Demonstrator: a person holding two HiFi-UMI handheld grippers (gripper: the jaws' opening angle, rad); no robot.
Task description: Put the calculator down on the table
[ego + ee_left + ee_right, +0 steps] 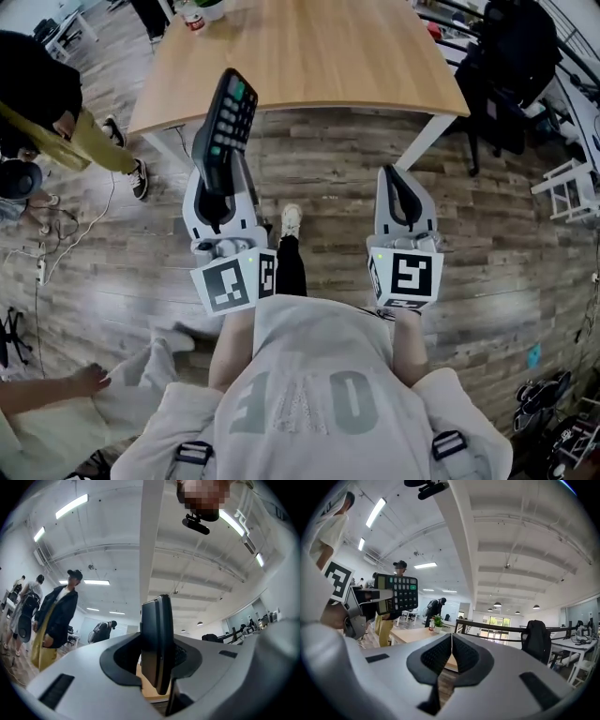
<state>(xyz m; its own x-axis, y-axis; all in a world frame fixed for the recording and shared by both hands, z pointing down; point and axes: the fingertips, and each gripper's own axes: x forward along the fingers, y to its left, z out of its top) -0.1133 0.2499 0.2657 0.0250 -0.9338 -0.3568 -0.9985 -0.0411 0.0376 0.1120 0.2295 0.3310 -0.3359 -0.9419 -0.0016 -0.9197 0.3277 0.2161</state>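
**Q:** Where is the calculator, and what holds it?

**A:** The calculator (228,117) is off the table, clamped by its lower end in the left gripper (221,178). The left gripper view shows it edge-on, with a pad pressed against each face. The right gripper (401,178) has its jaws pressed together on nothing.

**Q:** Which relation governs the coming move?

**A:** The table (319,56) lies ahead of both grippers. The calculator's long axis runs forward and upward out of the left jaws. In the head view its far end reaches the table's near edge. The left hand alone carries it. It probably needs to go forward over the wood and tip the calculator flat.

**Q:** Any legible writing?

**A:** No brand shows. The key markings are too small to read. Each gripper cube bears square black-and-white markers. The large letters on the person's shirt cannot be read with confidence.
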